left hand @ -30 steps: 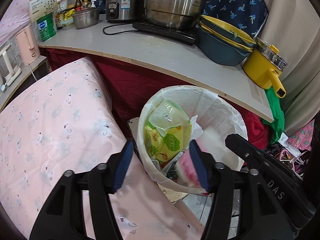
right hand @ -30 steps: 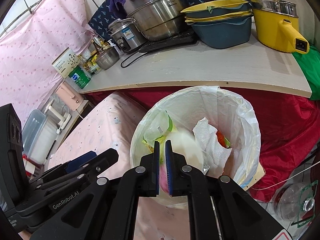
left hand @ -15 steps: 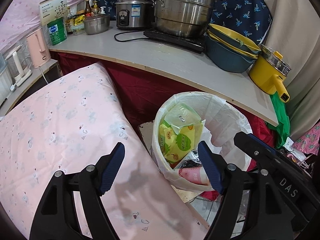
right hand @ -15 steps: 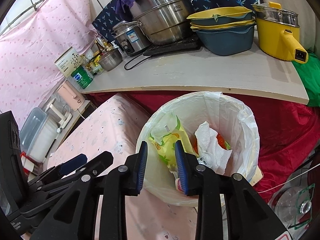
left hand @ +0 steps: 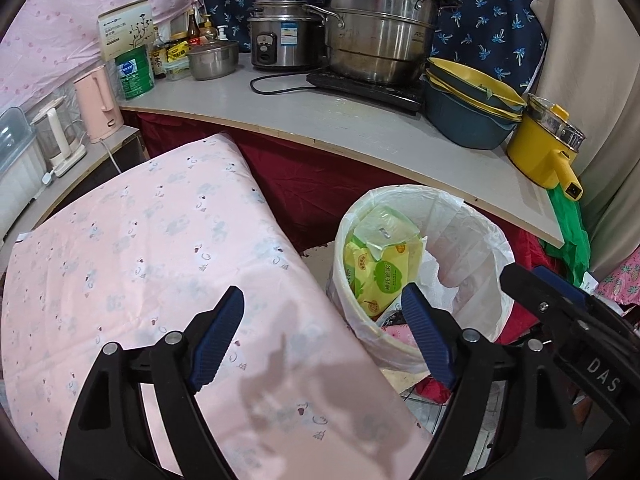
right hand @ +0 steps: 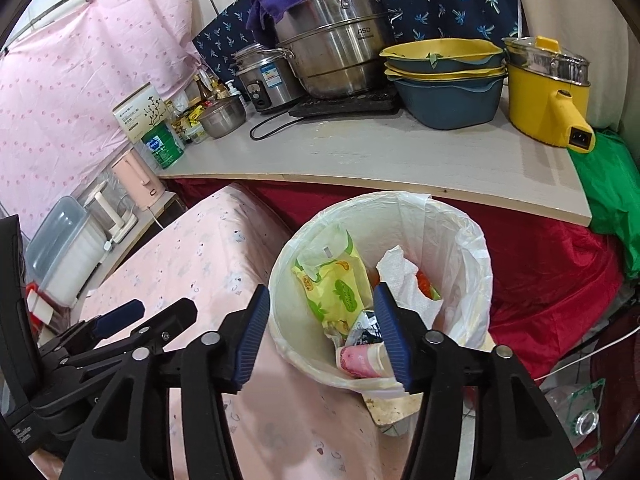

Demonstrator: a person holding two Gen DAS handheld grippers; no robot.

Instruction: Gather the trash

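Observation:
A bin with a white liner [left hand: 472, 240] [right hand: 460, 240] stands on the floor beside the pink bed. Inside lie a yellow-green snack packet [left hand: 380, 272] [right hand: 332, 288], crumpled white paper [right hand: 400, 280] and a pink tube [right hand: 360, 360] near the bin's near wall. My right gripper [right hand: 320, 332] is open and empty, just above the bin's near rim. My left gripper [left hand: 324, 332] is open and empty, over the bed's edge and the bin's left side. The right gripper's arm shows at the right of the left wrist view [left hand: 560, 320].
The pink bedsheet [left hand: 140, 260] [right hand: 200, 272] fills the left. A grey counter [left hand: 360, 132] [right hand: 380, 156] behind the bin carries steel pots [left hand: 376, 40], stacked basins [left hand: 468, 112] and a yellow pot [left hand: 544, 152]. Red cloth [right hand: 540, 264] hangs below it.
My right gripper opened and let the pink tube drop into the bin. Both grippers drew back and up from the bin; the left one opened wider.

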